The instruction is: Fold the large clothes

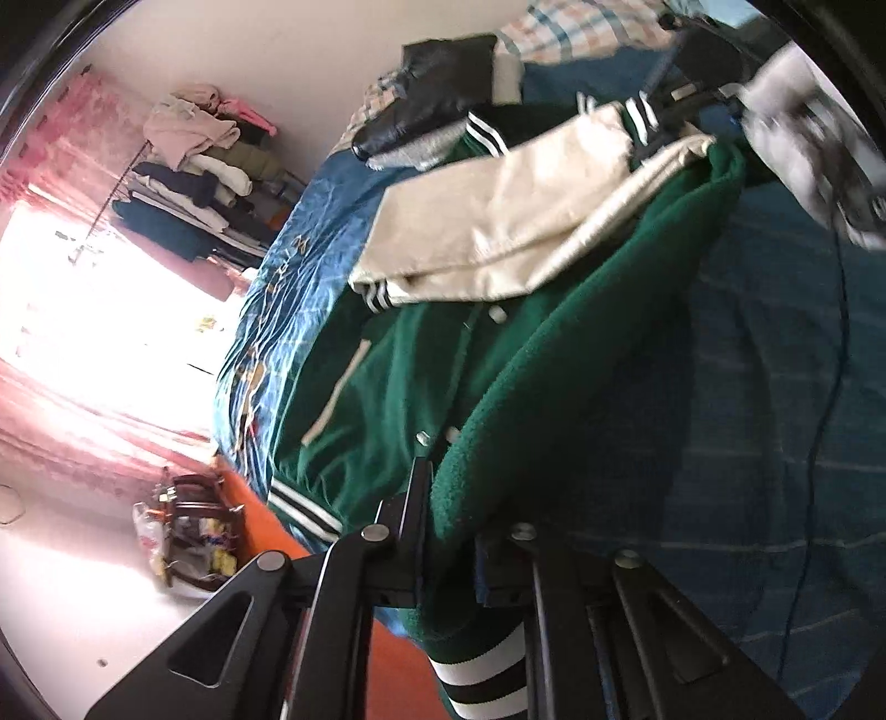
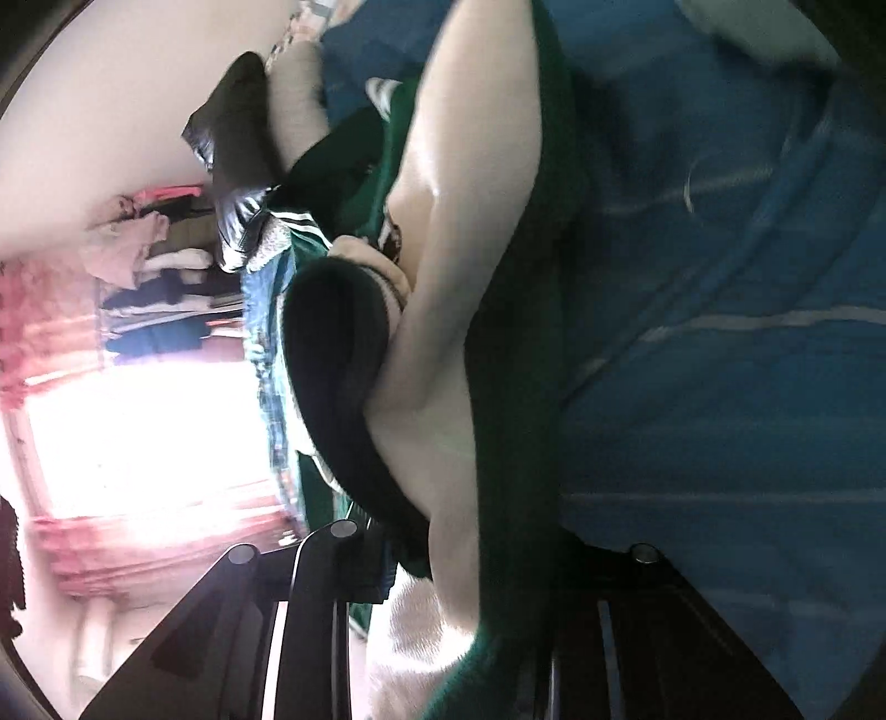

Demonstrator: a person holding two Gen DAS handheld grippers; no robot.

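A green fleece jacket point(image 1: 398, 387) with cream, smooth-looking sleeves point(image 1: 498, 221) lies on the bed point(image 1: 288, 266), its hem and cuffs ribbed in black and white stripes. One sleeve is folded across the body in a flat, angular panel. The bed's cover is blue: glossy and creased along the near edge, duller with pale lines further over.

The left hand-held gripper point(image 1: 443, 531), black metal with round bolts, is closed tight on a thick fold of the jacket's nubby green edge; a striped cuff hangs below it. The right hand-held gripper point(image 2: 465, 598) is narrowed around bunched cloth, cream sleeve and green fleece together, and looks clamped on it, though that view is blurred. Seen from the left wrist, it sits at the jacket's far end point(image 1: 803, 144).

Beyond the jacket lie a shiny black leather garment point(image 1: 437, 83) and a checked cloth point(image 1: 581, 27). A rack piled with soft folded clothes point(image 1: 194, 166) stands by pink curtains point(image 1: 72, 138) and a bright window.
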